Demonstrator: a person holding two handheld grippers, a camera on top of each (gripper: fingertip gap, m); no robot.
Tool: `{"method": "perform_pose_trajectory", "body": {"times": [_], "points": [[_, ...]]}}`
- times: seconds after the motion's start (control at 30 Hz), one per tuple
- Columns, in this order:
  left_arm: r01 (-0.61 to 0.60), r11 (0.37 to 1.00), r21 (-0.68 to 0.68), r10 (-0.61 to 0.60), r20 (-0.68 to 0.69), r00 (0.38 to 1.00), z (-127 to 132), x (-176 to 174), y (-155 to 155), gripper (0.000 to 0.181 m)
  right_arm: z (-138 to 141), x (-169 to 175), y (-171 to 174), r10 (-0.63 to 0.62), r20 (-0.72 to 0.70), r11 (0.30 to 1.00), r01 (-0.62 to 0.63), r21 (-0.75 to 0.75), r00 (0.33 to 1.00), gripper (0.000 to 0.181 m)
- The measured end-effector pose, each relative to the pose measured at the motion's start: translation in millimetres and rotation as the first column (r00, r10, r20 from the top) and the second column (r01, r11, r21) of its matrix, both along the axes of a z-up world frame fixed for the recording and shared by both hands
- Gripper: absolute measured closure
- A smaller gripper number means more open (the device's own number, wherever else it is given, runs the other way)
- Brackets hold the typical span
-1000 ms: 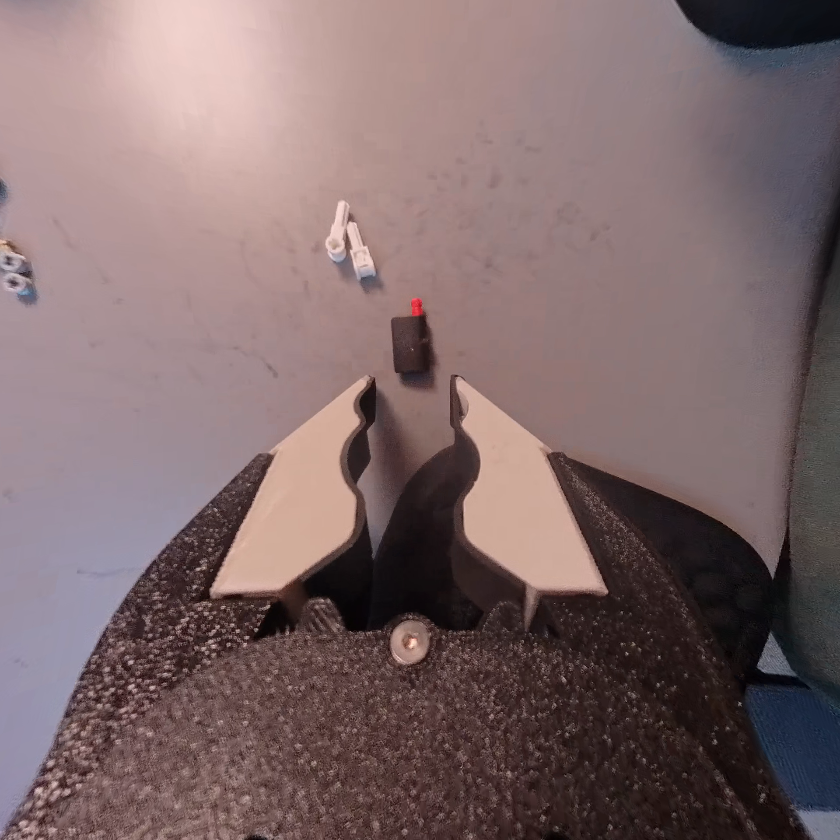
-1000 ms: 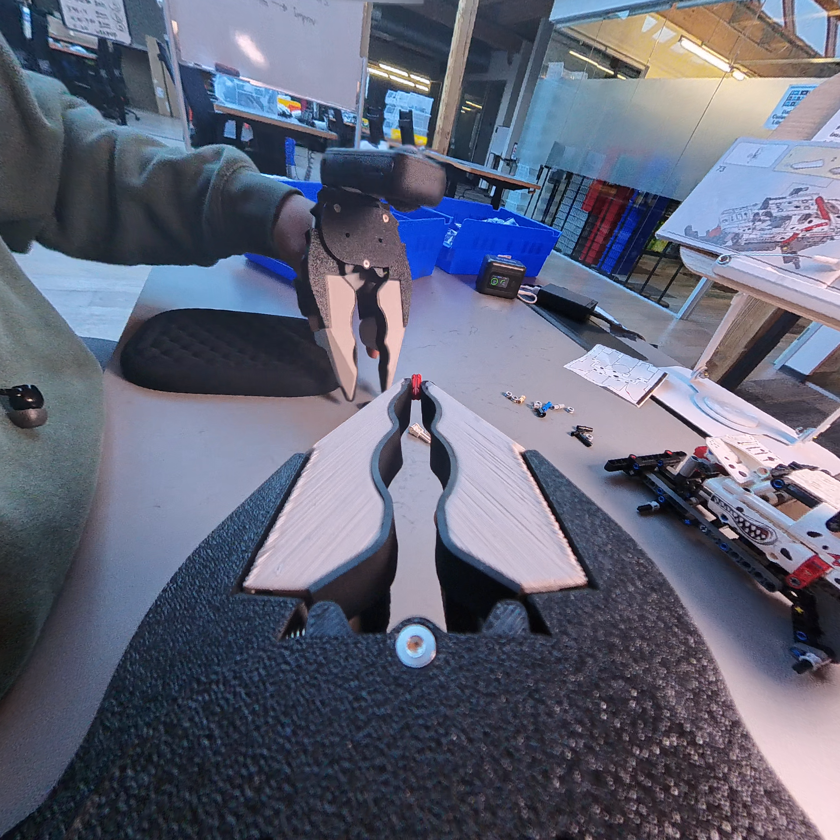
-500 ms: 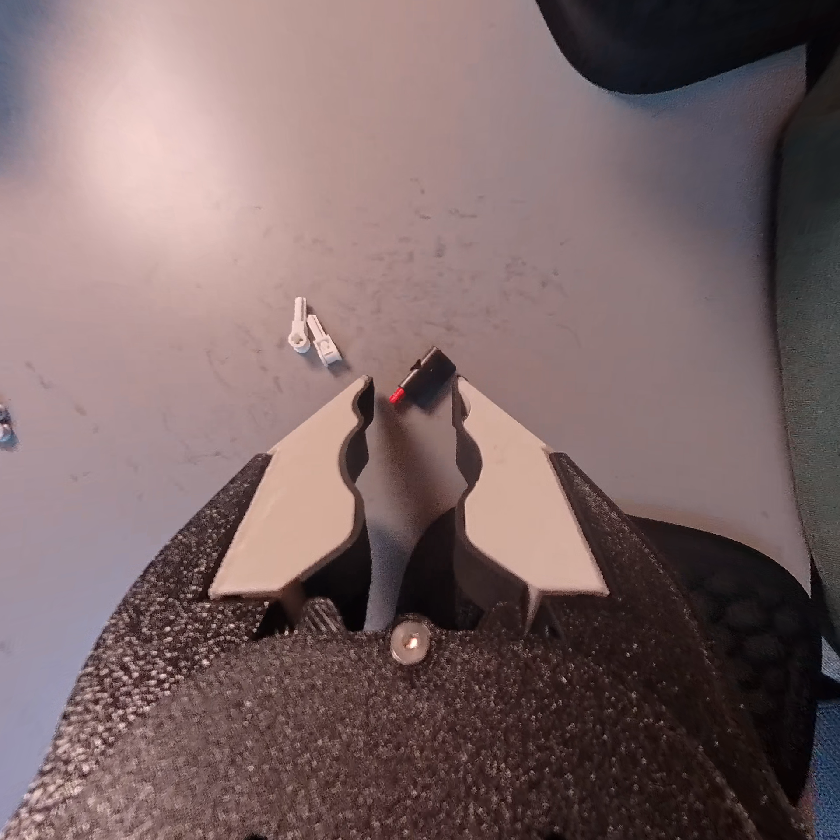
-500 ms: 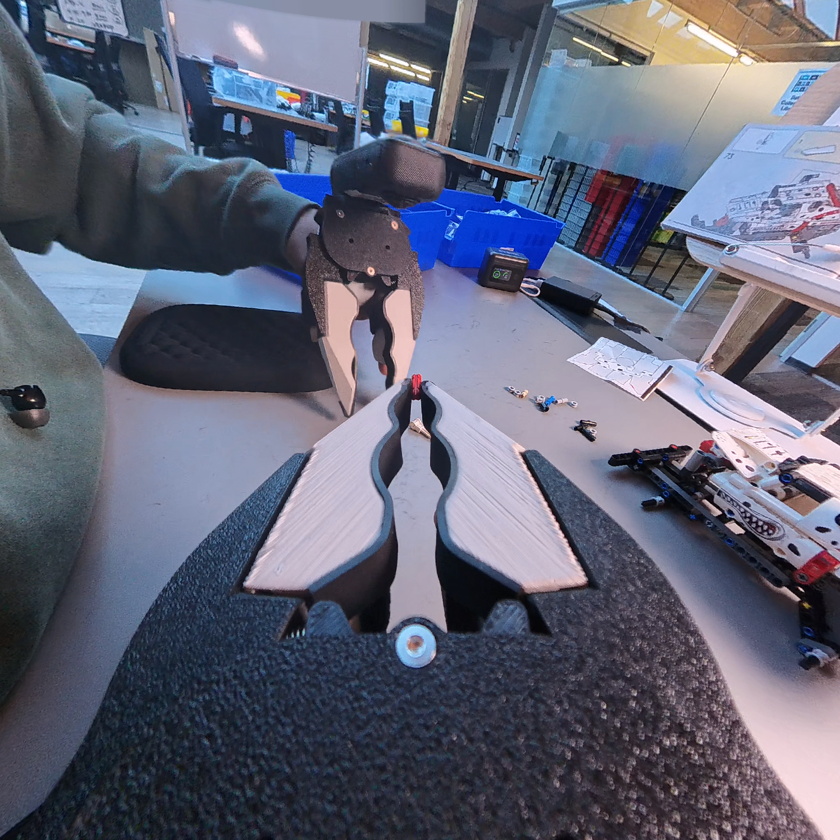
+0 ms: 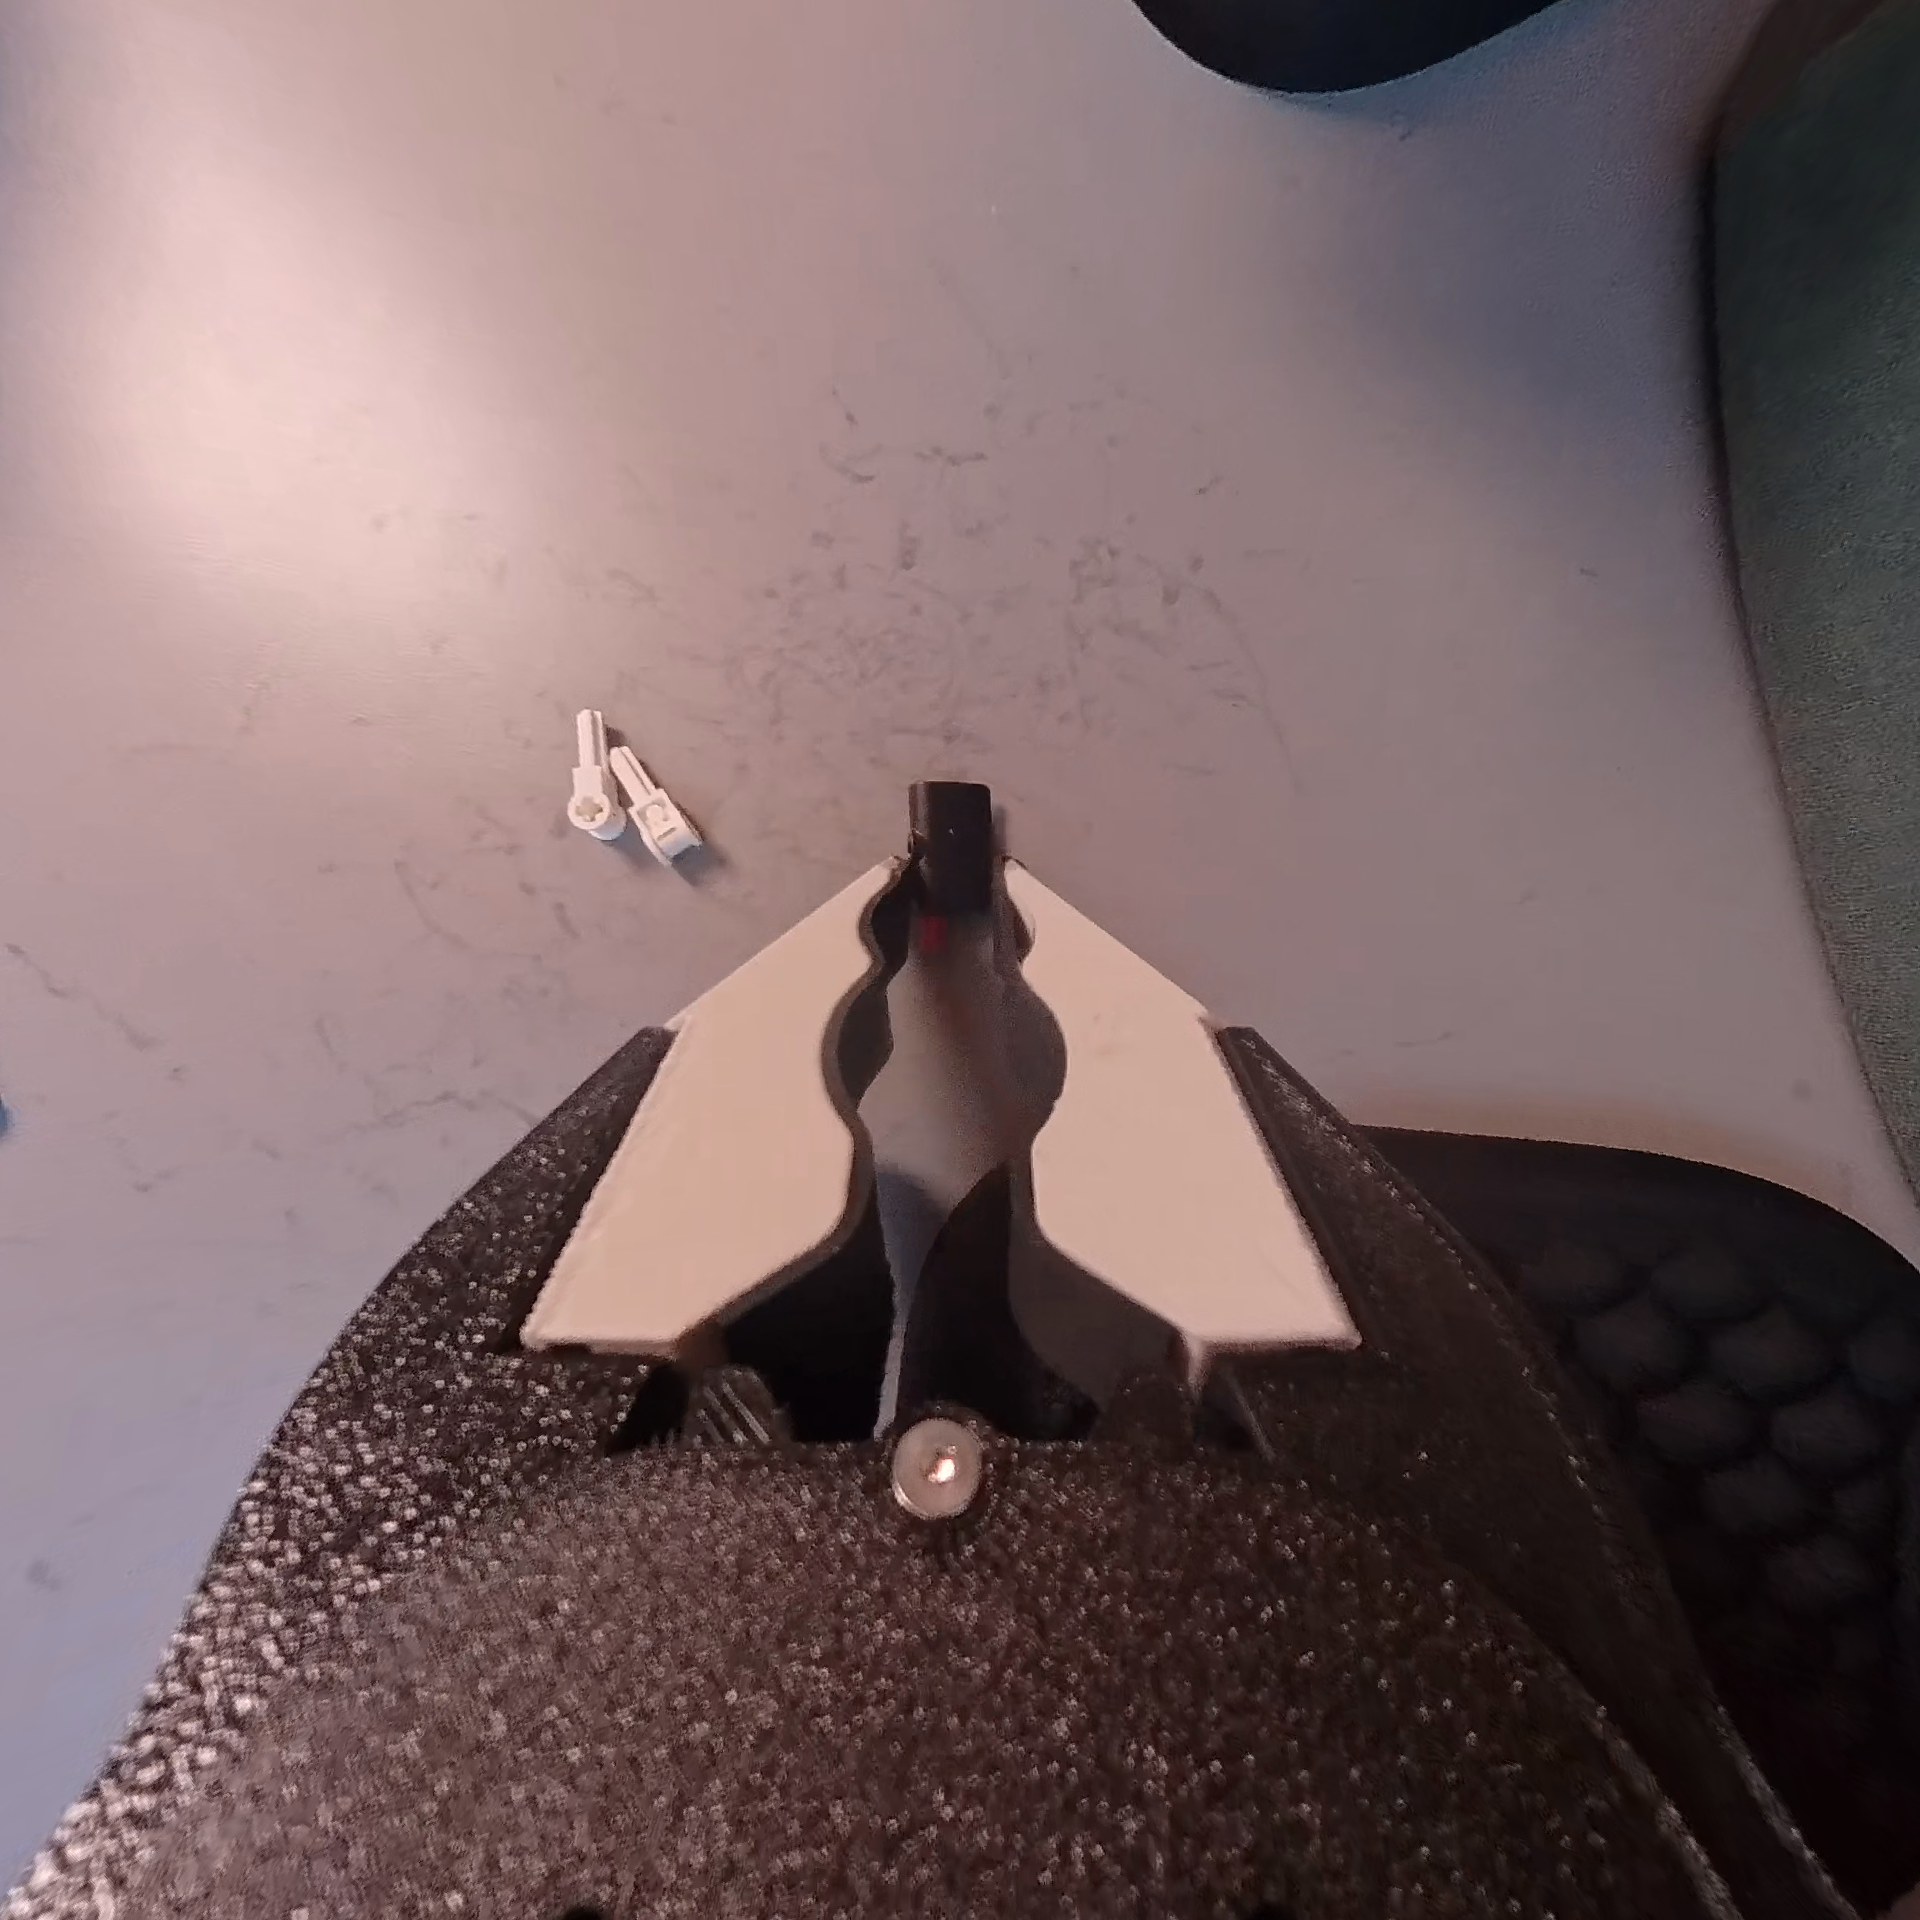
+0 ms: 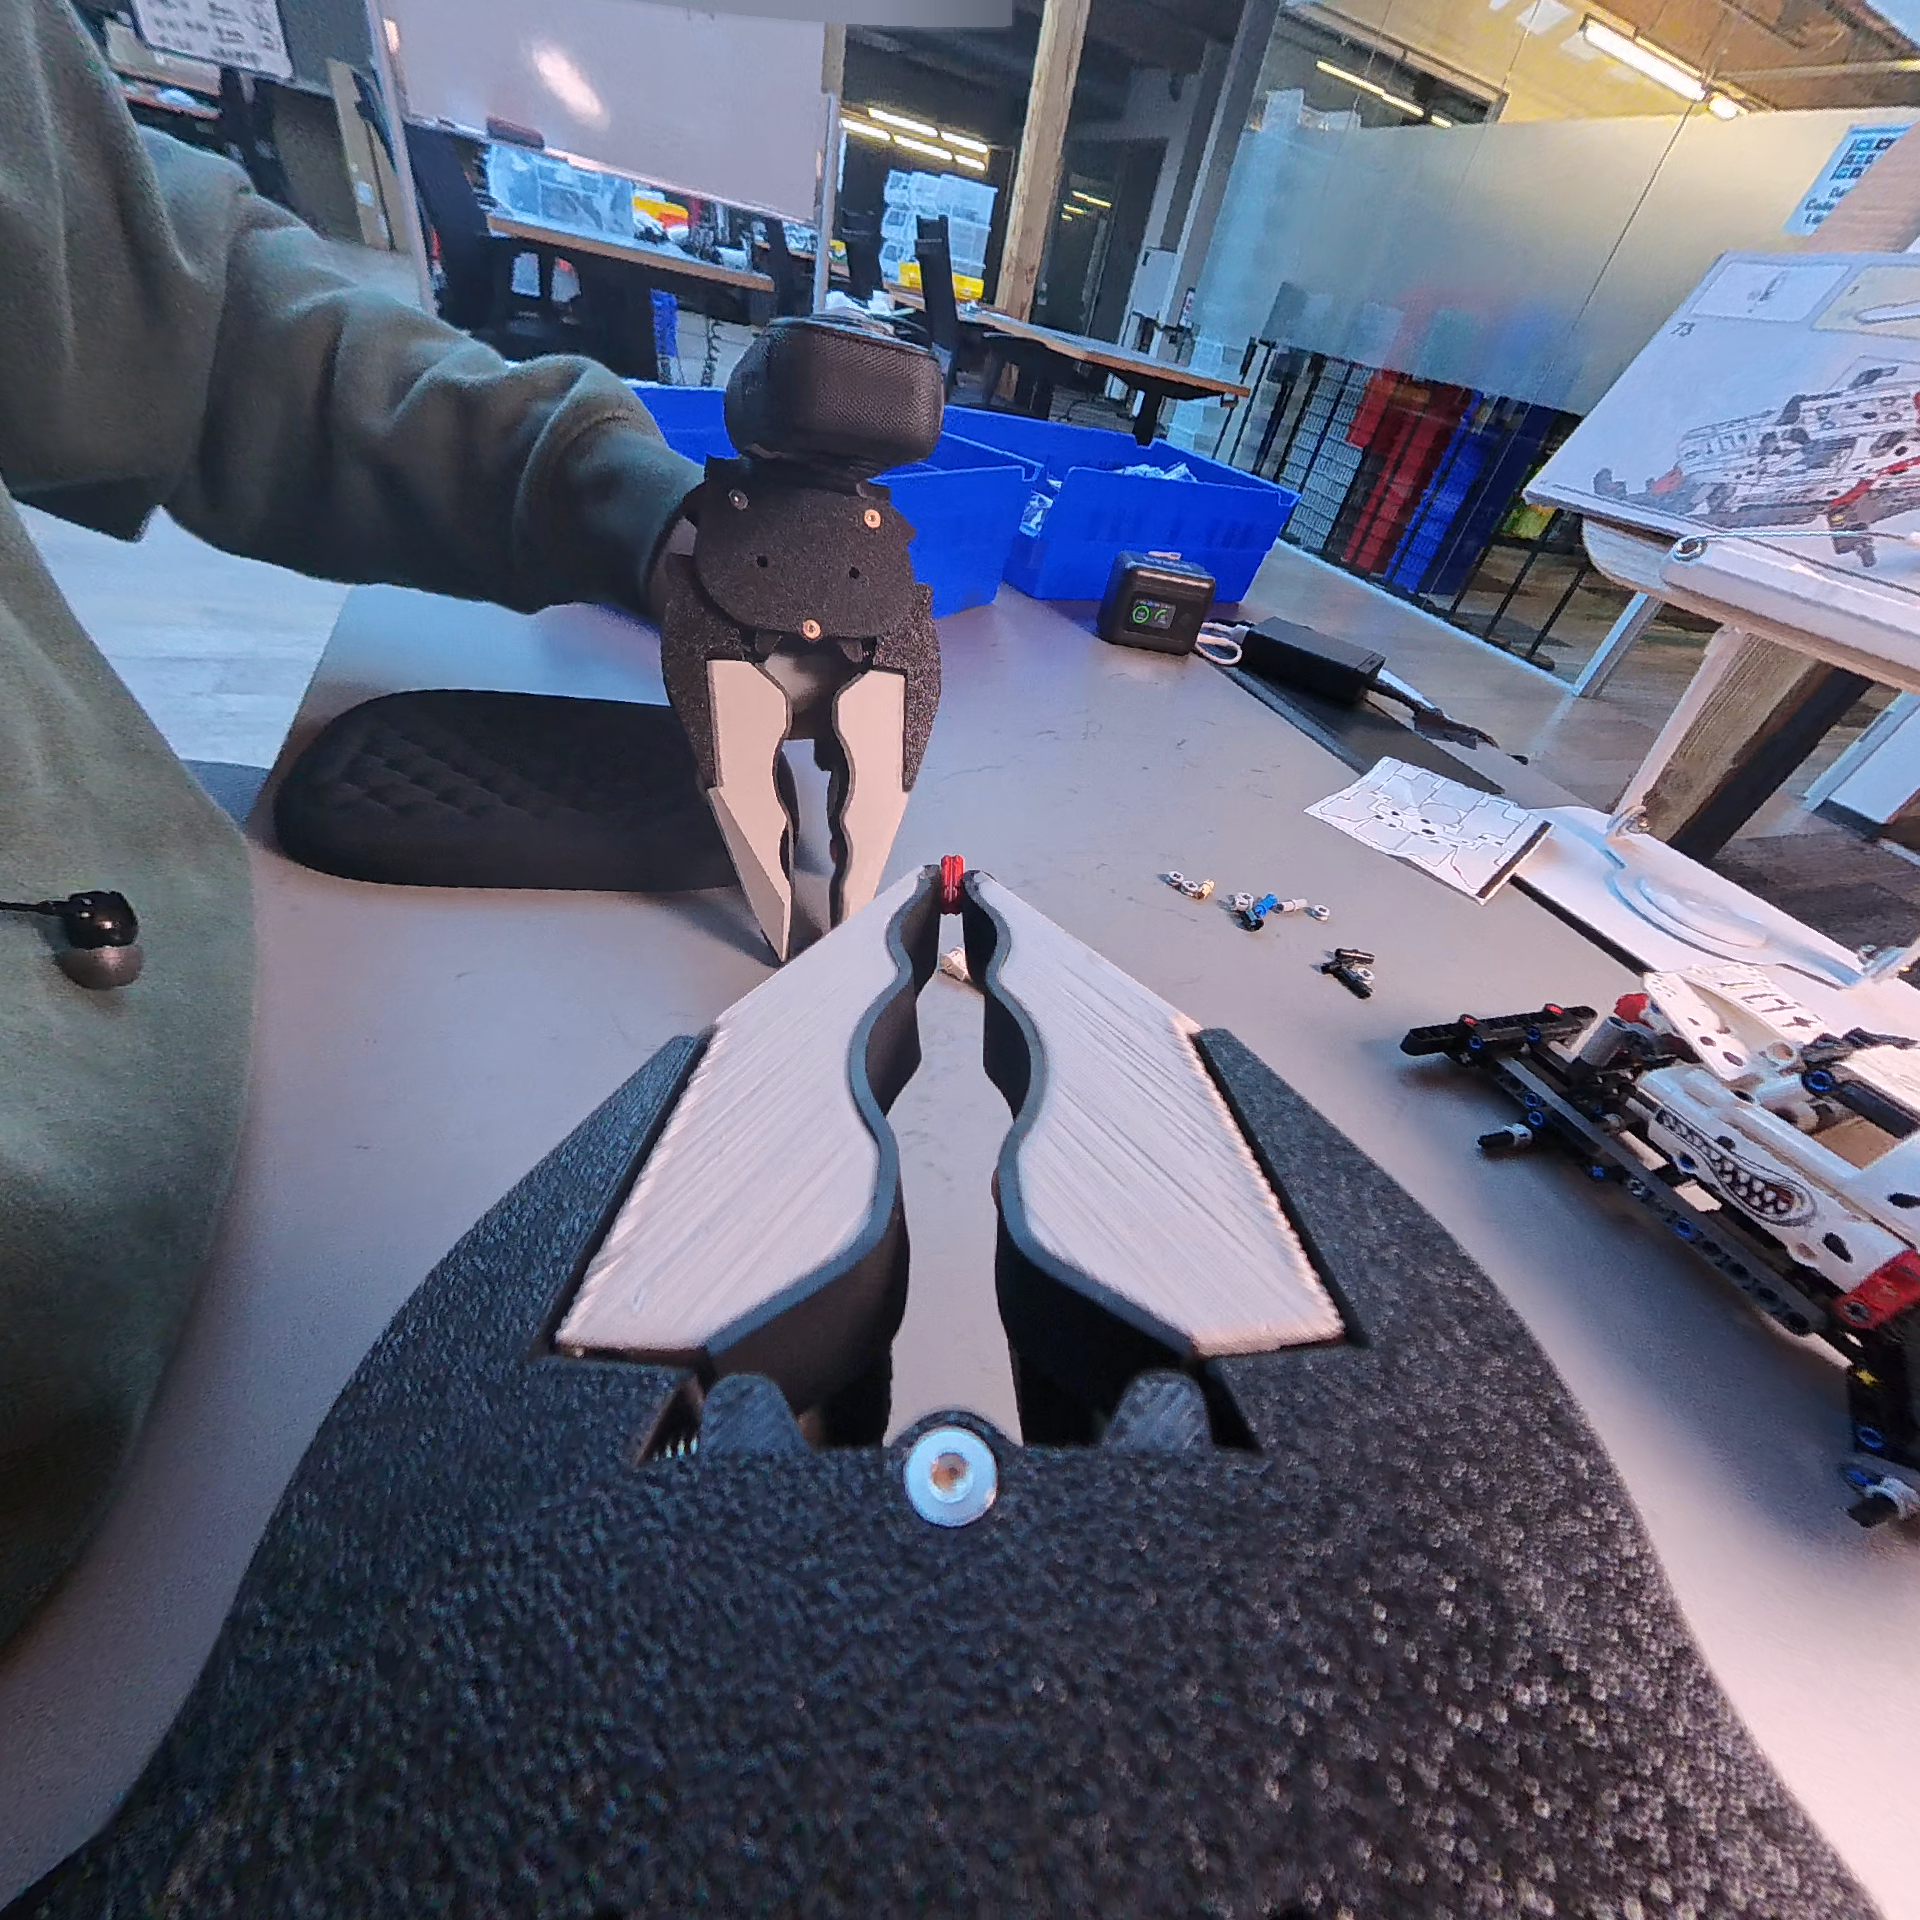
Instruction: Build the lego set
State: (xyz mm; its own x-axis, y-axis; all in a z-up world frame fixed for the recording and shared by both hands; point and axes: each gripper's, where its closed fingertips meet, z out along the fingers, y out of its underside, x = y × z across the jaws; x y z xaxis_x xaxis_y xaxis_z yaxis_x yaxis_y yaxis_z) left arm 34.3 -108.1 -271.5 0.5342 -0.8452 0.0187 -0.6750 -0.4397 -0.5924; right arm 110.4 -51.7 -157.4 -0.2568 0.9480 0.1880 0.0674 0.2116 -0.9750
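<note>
While the left gripper [image 5: 951, 868] clamps the black piece [image 5: 953, 847] at its fingertips, long axis along the fingers, the right gripper [image 6: 951, 883] pinches a red pin [image 6: 951, 879] just beside it above the table [image 5: 1039, 416].

Black piece [image 5: 951, 844] with red pin [image 5: 932, 932], white connectors [image 5: 629, 790], grey table [image 5: 935, 416]
</note>
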Motion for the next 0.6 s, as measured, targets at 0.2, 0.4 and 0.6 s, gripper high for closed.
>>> {"method": "perform_pose_trajectory", "body": {"times": [0.2, 0.4, 0.6], "points": [[-0.010, 0.999, 0.032, 0.002, 0.241, 0.971, 38, 20, 1, 0.169, -1, 0, -1, 0.001, 0.003, 1.000, -0.001, 0.005, 1.000, 0.179], [-0.015, 0.995, 0.095, -0.042, 0.566, 0.824, 94, 47, 10, 0.169, 6, 1, -11, 0.044, -0.031, 0.999, -0.044, 0.003, 0.999, 0.179], [0.015, 0.991, 0.136, -0.089, 0.558, 0.825, 95, 64, 21, 0.169, -2, -3, -21, 0.083, 0.025, 0.996, -0.084, 0.043, 0.996, 0.179]]}}
